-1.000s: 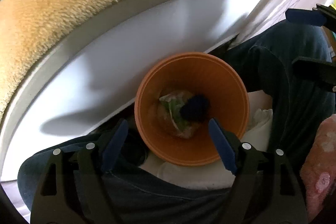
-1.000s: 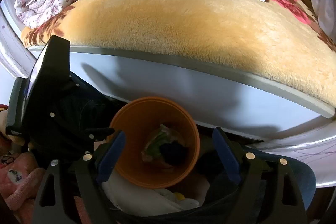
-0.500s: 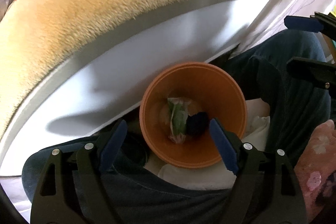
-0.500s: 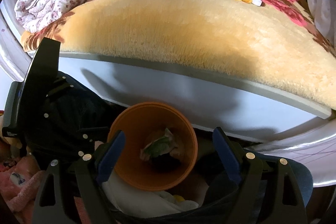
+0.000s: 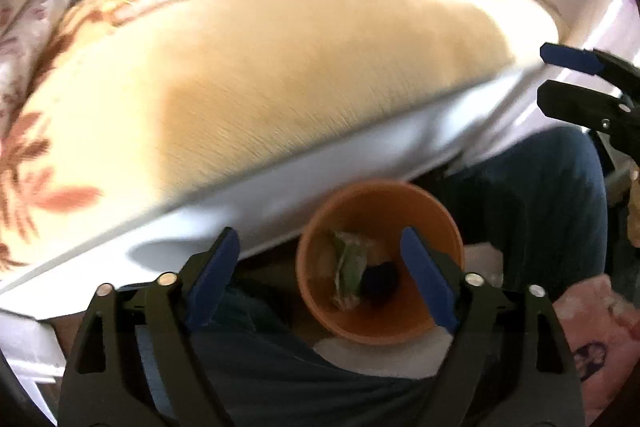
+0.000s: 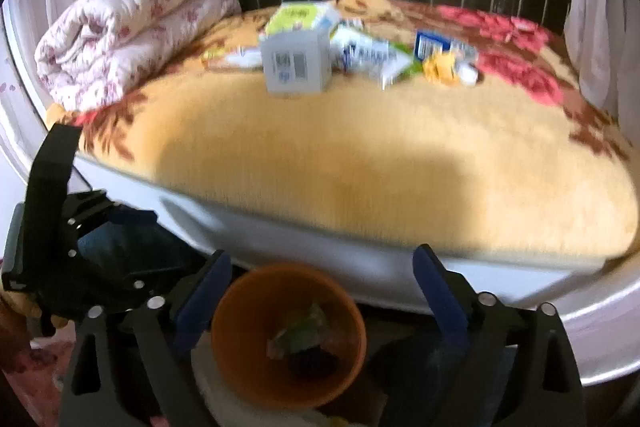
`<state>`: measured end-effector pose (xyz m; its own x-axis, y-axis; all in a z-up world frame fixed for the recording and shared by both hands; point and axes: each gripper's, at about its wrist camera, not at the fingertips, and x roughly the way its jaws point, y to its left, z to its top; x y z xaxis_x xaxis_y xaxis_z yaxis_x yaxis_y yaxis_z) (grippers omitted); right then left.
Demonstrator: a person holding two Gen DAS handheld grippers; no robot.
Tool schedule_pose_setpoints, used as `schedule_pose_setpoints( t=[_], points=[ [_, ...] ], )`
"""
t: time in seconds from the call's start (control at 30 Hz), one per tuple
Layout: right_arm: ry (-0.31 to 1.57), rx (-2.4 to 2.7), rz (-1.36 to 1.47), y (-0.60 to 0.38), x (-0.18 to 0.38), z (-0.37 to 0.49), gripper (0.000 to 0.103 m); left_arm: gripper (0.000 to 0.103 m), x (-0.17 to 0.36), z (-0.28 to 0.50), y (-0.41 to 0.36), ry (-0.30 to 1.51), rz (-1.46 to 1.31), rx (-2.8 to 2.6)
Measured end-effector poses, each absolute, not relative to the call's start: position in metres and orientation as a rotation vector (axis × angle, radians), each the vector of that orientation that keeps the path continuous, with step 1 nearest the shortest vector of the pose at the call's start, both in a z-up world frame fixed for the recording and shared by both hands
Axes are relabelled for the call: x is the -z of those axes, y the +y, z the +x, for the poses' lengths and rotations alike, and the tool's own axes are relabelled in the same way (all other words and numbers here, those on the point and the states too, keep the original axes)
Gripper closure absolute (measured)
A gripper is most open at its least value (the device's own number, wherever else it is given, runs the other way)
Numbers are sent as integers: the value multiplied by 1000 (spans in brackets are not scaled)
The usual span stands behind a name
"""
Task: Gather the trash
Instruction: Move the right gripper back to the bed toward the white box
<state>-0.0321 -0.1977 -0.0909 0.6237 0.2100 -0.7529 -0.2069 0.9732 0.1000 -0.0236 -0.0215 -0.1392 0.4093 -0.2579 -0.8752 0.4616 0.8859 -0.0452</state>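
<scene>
Left gripper (image 5: pixel 320 267): black frame with blue-padded fingers, jaws opening wide, nothing between the pads. Right gripper (image 6: pixel 320 287): same build, jaws likewise opening, nothing held. Both are angled downward over the round orange plastic bin (image 6: pixel 288 335), which stands at the foot of the white bed frame (image 6: pixel 320 263), between the person's dark-trousered legs (image 5: pixel 532 203).

Bin contents: a crumpled green-and-clear wrapper (image 5: pixel 348 271) and a small dark lump (image 5: pixel 380 283) lie at the bottom.

Remaining trash: on the yellow fleece blanket (image 6: pixel 360 155), well apart from the bin at the far side of the bed, lie a white cardboard box with printed barcode (image 6: pixel 298 65), a green-and-white packet (image 6: pixel 298 17) behind it, a blue-and-white wrapper (image 6: pixel 372 61), a blue box (image 6: pixel 440 45) and a small yellow item (image 6: pixel 440 67). A rolled floral quilt (image 6: pixel 136 19) rests at the left.

Risks, as judged: the packets overlap closely, so a grip on one could drag or scatter its neighbours; the box looks broad for the jaws and may slip from a corner hold; soft fleece could be pinched along with thin wrappers. The bin's narrow mouth invites a missed drop on return.

Pose: the two tools sit close together, the right gripper visible at the edge of the left view, so a shared reach could bring them into contact.
</scene>
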Motion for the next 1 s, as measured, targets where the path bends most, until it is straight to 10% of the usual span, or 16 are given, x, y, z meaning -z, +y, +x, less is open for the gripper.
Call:
schedule_pose_setpoints(
  t=[0.87, 1.0],
  points=[
    [718, -129, 21, -117, 90, 143, 6, 14, 83, 14, 58, 874, -16, 186],
    [754, -122, 55, -118, 103, 153, 37, 14, 87, 16, 62, 884, -29, 182]
  ],
)
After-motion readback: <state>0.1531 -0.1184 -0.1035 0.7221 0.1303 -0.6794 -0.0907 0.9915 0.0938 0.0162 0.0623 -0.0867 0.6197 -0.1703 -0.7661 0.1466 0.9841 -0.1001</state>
